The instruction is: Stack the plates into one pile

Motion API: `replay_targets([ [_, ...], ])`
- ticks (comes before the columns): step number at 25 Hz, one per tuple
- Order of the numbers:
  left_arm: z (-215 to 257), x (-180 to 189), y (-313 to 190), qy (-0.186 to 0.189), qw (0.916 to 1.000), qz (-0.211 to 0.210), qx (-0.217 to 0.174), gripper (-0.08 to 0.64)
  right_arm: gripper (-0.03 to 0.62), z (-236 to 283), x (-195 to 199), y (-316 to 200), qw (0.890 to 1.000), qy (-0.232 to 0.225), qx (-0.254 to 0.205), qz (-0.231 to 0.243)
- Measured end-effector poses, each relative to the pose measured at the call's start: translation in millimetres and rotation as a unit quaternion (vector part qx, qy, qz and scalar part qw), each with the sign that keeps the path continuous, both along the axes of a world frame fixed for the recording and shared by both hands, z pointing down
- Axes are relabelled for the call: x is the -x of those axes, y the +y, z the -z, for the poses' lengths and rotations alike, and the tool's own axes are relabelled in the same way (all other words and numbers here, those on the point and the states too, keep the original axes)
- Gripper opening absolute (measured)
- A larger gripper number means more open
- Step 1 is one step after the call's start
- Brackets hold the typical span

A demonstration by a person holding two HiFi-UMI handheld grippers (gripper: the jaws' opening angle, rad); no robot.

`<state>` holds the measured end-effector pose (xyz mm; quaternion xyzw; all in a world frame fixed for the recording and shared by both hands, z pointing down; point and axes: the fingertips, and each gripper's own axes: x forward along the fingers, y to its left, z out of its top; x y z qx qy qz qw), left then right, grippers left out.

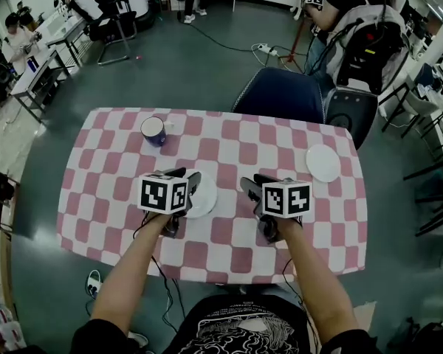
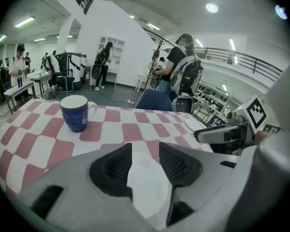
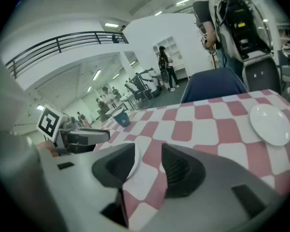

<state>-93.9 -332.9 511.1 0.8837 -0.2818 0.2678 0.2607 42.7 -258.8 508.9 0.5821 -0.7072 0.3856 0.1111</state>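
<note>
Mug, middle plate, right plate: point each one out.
mug (image 1: pixel 153 128), head view, the pale inside of its mouth.
middle plate (image 1: pixel 207 199), head view, its uncovered right half.
right plate (image 1: pixel 323 163), head view, its centre.

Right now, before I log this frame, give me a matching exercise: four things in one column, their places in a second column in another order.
Things:
1. blue mug
2. near plate
3. far plate
4. blue chair

Places:
A. beyond the far edge of the checkered cloth
B. far left part of the cloth
C. middle of the cloth
D. near the cloth's right edge

Pairs: 1-B, 2-C, 3-D, 4-A
</note>
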Motion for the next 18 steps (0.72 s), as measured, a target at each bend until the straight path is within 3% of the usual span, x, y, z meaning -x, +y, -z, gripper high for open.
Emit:
replay_targets([
  [9,61.2,-80.3,16.0,0.045,0.9949,-0.058,-0.069,0.195,0.213,72.5,-68.7,28.1,0.993,0.051,-0.088,-0.066],
  [18,98.2,-162.4,48.5,0.080,0.9848,-0.113,-0.105,0.219,0.236,111.6,-150.3,83.2,0.978,0.118,-0.119,-0.127],
])
